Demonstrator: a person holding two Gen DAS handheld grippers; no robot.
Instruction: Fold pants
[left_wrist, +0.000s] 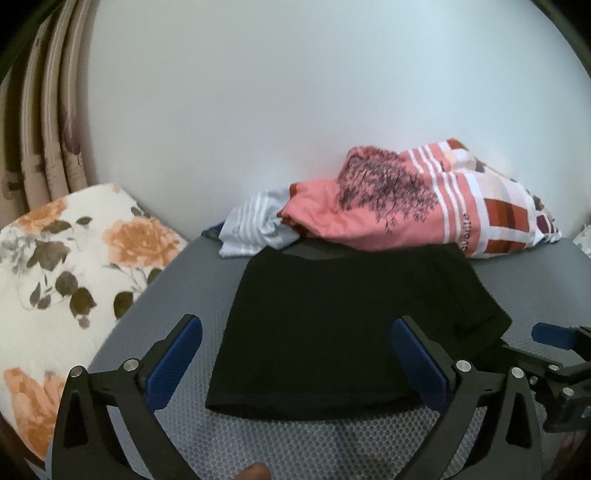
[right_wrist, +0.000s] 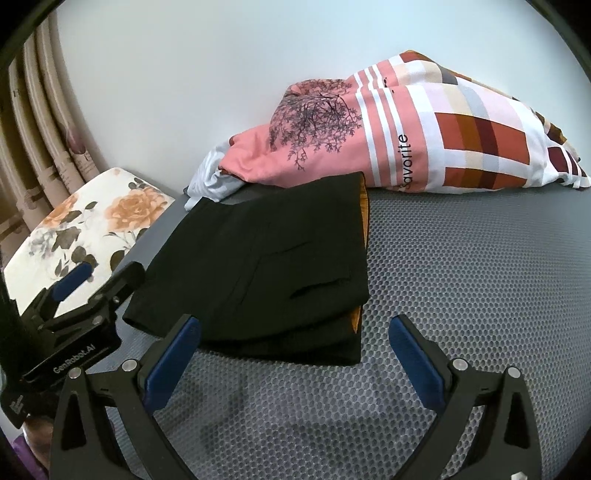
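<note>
Black cloth, folded into a compact stack, the pants (right_wrist: 258, 266) lie on the grey honeycomb mat (right_wrist: 461, 295), just ahead of both grippers. Several layers show at the right edge, with a strip of orange lining between them. The fabric looks soft, light and limp; it should sag if lifted by one point and the layers may slide apart. By the look of it, the folding is nearly or fully done. If another fold is wanted, the safest hold would be the two near corners, pinching all layers together, or the thick right edge where the layers stack.

The left gripper (left_wrist: 295, 362) hovers over the near hem, jaws wide and holding nothing. The right gripper (right_wrist: 295, 354) hangs just off the near right corner, jaws also wide and empty. Each shows at the edge of the other's view, close beside the stack.

Behind the pants, touching or nearly touching the far edge, a pink printed cloth (right_wrist: 332, 140) is heaped against the wall (right_wrist: 221, 74), with a pale striped garment (left_wrist: 255, 229) bunched at its left. These crowd the far side, so any push away could run the stack into them. A floral cushion (left_wrist: 74, 258) sits off the mat to the left, with curtains (left_wrist: 48, 129) beyond. The mat to the right of the pants lies open.
</note>
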